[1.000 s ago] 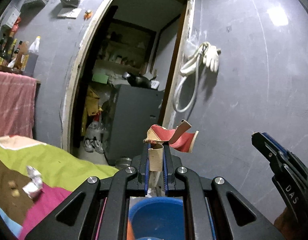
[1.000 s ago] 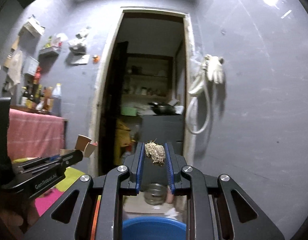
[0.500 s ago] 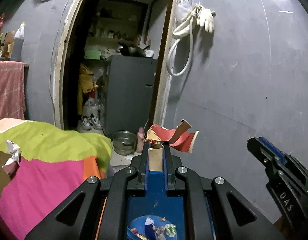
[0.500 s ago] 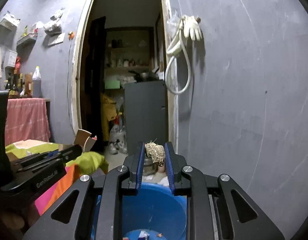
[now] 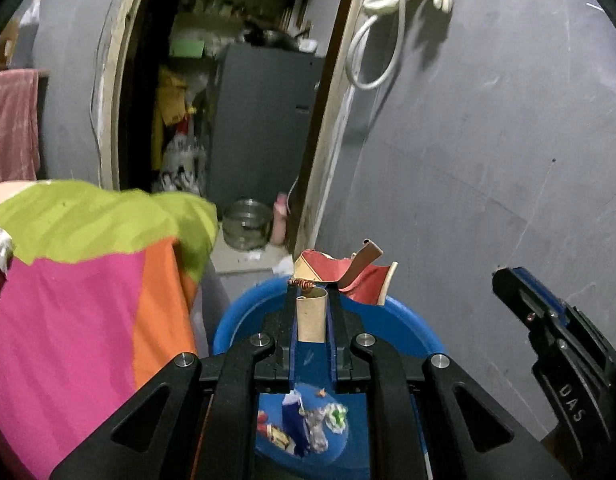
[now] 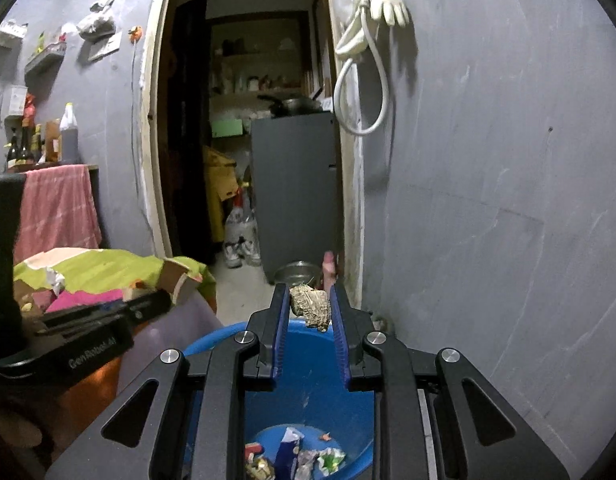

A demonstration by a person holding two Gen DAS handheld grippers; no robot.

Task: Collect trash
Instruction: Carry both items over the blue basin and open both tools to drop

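Observation:
My left gripper (image 5: pixel 311 300) is shut on a torn piece of red and tan cardboard (image 5: pixel 340 274), held above a blue bin (image 5: pixel 404 320). My right gripper (image 6: pixel 310 304) is shut on a brown clump of dry fibre (image 6: pixel 311 308), held above the same blue bin (image 6: pixel 308 392). Several wrappers lie on the bin's bottom (image 6: pixel 296 456), also seen in the left wrist view (image 5: pixel 304 428). The right gripper shows at the right of the left wrist view (image 5: pixel 548 320). The left gripper with its cardboard shows at the left of the right wrist view (image 6: pixel 108 320).
A table with a green, pink and orange cloth (image 5: pixel 88 280) stands left of the bin, with crumpled paper (image 6: pixel 54 278) on it. A grey wall (image 6: pixel 488 200) is on the right. A doorway ahead shows a grey cabinet (image 6: pixel 296 192) and a steel pot (image 5: pixel 246 228).
Both grippers have tilted down and moved forward over the blue bin, so its inside and the wrappers have come into view. Both keep their hold.

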